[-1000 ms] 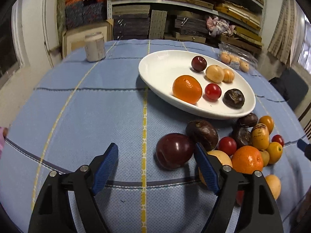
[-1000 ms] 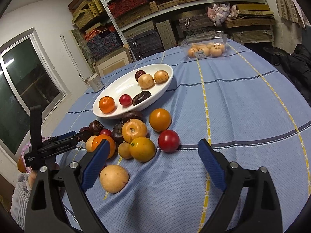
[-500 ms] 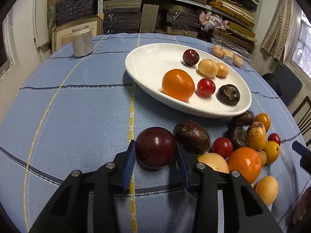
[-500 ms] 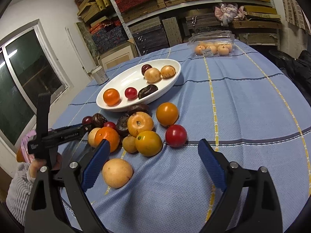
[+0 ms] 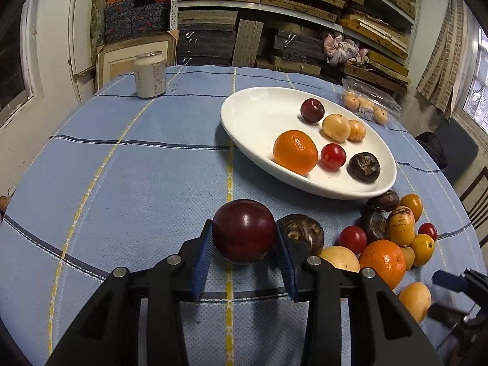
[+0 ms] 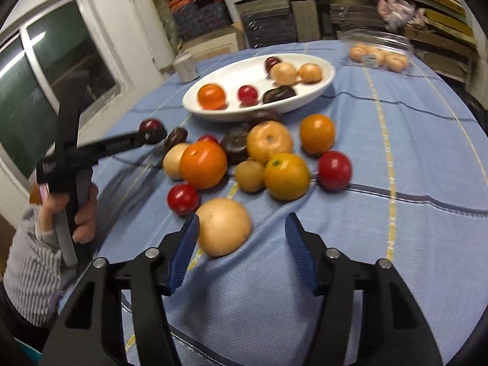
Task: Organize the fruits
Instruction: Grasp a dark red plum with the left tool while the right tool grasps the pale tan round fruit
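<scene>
My left gripper [image 5: 242, 239] is shut on a dark red plum [image 5: 244, 228], just above the blue cloth and in front of the white oval plate [image 5: 244, 116]. The plate holds an orange [image 5: 294, 152], a red tomato, a dark fruit and several others. The right wrist view shows the plum [image 6: 151, 126] between the left fingertips. My right gripper [image 6: 242, 218] is closing around a pale yellow fruit [image 6: 224, 227]. Its left pad is at the fruit's side and its right pad stands apart. A pile of loose fruits [image 6: 259, 155] lies beyond.
A white can [image 5: 151, 74] stands at the table's far left. A clear pack of small fruits [image 5: 366, 106] sits at the far right. A person's hand [image 6: 82, 213] holds the left gripper's handle. Shelves [image 5: 274, 15] stand behind the round table.
The left jaws closed on the dark red plum and hold it. The right gripper moved left to the pale yellow fruit, and its jaws narrowed around it.
</scene>
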### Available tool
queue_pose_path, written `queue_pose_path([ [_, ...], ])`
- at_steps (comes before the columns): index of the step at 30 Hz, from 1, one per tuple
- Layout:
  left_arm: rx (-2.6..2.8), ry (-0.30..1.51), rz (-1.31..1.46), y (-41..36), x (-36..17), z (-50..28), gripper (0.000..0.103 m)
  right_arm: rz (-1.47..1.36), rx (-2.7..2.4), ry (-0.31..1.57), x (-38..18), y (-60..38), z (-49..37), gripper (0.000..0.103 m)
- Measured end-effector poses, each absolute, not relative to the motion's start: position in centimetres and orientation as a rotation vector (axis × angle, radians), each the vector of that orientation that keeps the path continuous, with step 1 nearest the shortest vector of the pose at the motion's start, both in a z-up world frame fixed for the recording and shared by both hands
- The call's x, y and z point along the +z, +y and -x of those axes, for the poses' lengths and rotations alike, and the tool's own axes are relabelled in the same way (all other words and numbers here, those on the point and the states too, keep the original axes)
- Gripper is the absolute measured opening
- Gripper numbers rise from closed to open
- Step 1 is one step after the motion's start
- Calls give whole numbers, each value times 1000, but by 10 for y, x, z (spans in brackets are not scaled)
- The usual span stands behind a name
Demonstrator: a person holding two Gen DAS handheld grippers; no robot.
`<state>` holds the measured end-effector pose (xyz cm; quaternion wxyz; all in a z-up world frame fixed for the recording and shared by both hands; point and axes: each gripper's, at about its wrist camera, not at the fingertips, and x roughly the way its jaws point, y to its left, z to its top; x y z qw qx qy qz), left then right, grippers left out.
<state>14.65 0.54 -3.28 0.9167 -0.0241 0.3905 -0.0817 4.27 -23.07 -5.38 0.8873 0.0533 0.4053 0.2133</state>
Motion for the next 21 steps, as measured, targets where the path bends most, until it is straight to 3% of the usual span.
queue_pose_path([
  [9, -175, 818, 24, 1, -36, -146, 40, -42, 465, 859, -58, -205, -46, 58],
  [12, -169, 824, 28, 2, -38, -147, 40, -28, 460, 890, -64, -200, -50, 46],
  [21, -179, 773, 77, 7, -17, -143, 40, -155, 496, 814, -44, -228, -50, 46],
])
